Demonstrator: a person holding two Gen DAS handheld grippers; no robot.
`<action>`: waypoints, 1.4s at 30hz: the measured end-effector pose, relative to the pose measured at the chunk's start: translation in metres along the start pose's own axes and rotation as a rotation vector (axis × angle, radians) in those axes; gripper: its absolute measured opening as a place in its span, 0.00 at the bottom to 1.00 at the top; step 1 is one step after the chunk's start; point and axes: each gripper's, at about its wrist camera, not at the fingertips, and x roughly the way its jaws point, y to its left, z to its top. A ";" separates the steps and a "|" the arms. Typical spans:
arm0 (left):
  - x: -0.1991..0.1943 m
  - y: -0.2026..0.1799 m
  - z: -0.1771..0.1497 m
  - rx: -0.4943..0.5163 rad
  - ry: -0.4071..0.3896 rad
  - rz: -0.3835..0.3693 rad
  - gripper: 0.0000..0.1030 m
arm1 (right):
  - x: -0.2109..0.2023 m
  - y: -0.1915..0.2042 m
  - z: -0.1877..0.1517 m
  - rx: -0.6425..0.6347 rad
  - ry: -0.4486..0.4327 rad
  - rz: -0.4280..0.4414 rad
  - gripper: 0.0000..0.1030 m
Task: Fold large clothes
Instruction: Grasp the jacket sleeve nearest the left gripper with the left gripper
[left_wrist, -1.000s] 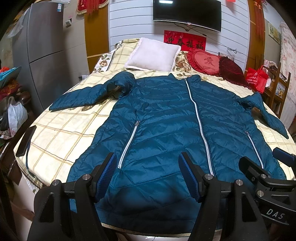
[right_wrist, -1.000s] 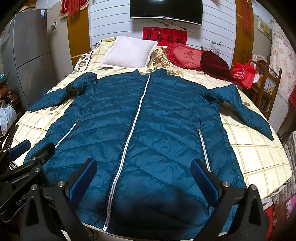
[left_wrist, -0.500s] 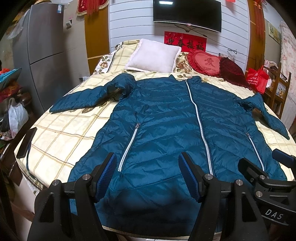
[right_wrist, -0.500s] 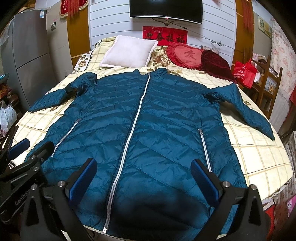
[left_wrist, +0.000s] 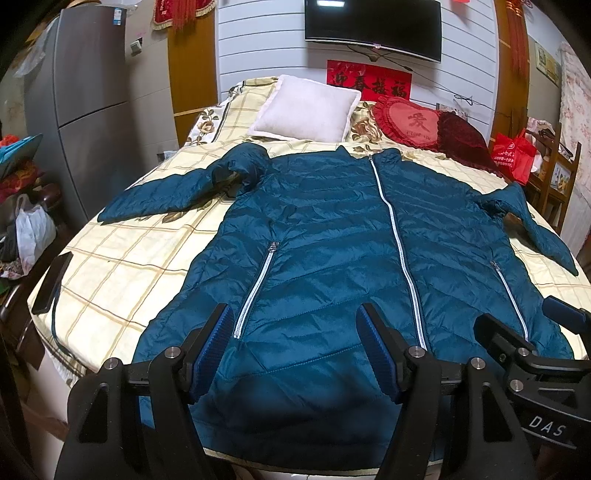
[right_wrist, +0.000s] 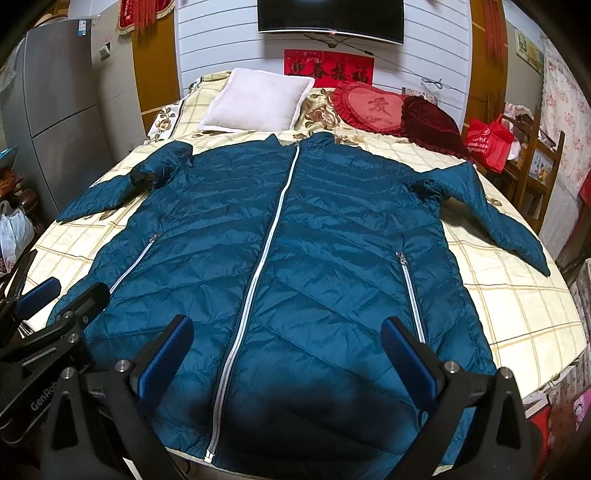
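A large teal quilted jacket (left_wrist: 332, 240) lies flat, front up, on the bed, zipped with a white zipper, both sleeves spread out. It fills the right wrist view (right_wrist: 314, 258) too. My left gripper (left_wrist: 295, 347) is open and empty above the jacket's hem, left of the zipper. My right gripper (right_wrist: 288, 350) is open wide and empty above the hem, straddling the zipper. Each gripper shows at the edge of the other's view: the right one (left_wrist: 532, 343) and the left one (right_wrist: 62, 299).
The bed (left_wrist: 122, 266) has a cream checked cover. A white pillow (left_wrist: 306, 110), a red heart cushion (left_wrist: 410, 123) and a dark red cushion lie at its head. A grey fridge (left_wrist: 85, 99) stands left; a red bag (left_wrist: 511, 157) and wooden chair stand right.
Both grippers have drifted slightly forward over the hem. The jacket has not moved and both stay open.
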 end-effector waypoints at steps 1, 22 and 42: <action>0.000 0.000 0.000 -0.001 0.001 -0.001 0.57 | 0.000 0.000 0.000 0.000 -0.001 0.000 1.00; 0.025 0.006 0.083 0.011 -0.035 -0.019 0.57 | 0.026 -0.011 0.084 0.002 0.008 0.052 1.00; 0.131 0.024 0.168 -0.017 0.042 -0.010 0.57 | 0.131 -0.002 0.195 -0.042 0.035 0.027 1.00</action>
